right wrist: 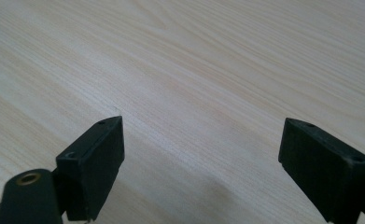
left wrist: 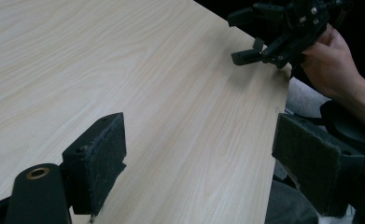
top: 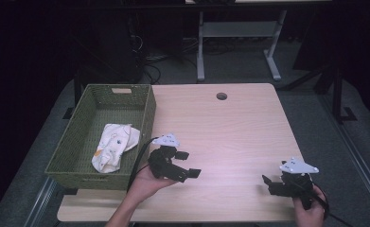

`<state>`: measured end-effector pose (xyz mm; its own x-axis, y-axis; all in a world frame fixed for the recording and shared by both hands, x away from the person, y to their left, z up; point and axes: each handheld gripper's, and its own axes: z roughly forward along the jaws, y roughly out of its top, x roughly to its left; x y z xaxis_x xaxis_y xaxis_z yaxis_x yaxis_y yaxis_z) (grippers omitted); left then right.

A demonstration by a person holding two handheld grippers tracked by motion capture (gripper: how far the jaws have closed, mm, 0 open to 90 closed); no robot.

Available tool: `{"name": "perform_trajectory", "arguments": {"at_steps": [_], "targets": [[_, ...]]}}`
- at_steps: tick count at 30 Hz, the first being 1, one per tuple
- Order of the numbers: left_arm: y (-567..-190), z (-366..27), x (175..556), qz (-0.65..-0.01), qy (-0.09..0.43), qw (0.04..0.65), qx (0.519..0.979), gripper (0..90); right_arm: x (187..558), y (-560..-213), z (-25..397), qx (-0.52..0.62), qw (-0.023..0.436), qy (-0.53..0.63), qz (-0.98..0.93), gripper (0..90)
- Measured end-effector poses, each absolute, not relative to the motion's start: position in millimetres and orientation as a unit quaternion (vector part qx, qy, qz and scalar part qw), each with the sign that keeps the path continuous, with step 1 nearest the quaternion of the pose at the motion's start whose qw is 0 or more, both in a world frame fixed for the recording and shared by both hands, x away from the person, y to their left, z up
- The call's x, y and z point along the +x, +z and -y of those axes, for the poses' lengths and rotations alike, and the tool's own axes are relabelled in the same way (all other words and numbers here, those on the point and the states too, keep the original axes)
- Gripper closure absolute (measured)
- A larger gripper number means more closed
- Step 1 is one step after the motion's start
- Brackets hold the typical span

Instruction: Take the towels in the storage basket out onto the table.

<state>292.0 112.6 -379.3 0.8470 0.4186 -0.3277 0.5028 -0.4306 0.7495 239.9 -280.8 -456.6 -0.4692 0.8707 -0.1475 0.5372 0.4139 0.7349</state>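
Room: dark lab space, white desk legs and cables behind; work surface is a pale wood-grain table (top: 230, 127) with a round cable hole (top: 221, 96) near its far edge.
Basket: green woven rectangular basket (top: 145, 118) sits at the table's left edge, hanging partly past it; open top faces up, so it serves as the drop point.
Cloth: crumpled cream cloth with small printed marks (top: 114, 146) lies inside the basket, toward its near right side, resting on the floor; judged already deposited.
Left gripper: black two-jaw left gripper (top: 185, 165) held just beside the basket's near right corner, jaws spread wide and holding nothing, pointing right across the bare tabletop; its own view shows felt-faced pads (left wrist: 106, 154) apart over bare wood. Placement reads as a release position clear of the basket.
Right gripper: black two-jaw right gripper (top: 268, 184) near the table's near right edge, well apart from the basket, jaws spread and empty; pads (right wrist: 98, 154) over bare wood. Judged parked, not needed for the cloth.
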Motion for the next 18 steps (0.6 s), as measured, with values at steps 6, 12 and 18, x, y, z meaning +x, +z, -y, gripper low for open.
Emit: {"name": "perform_trajectory", "arguments": {"at_steps": [6,12,18], "targets": [[-361,-110,291,-0.255,-0.038,0.456,0.851,17.5,238,-456,282,0.445,0.268,0.314,-0.795,13.9],[-348,-116,298,-0.25,-0.032,0.431,0.866,17.9,239,-456,280,0.444,0.268,0.314,-0.795,13.9],[-321,-142,310,-0.262,-0.02,0.42,0.869,20.1,238,-455,281,0.441,0.269,0.315,-0.796,13.9]]}}
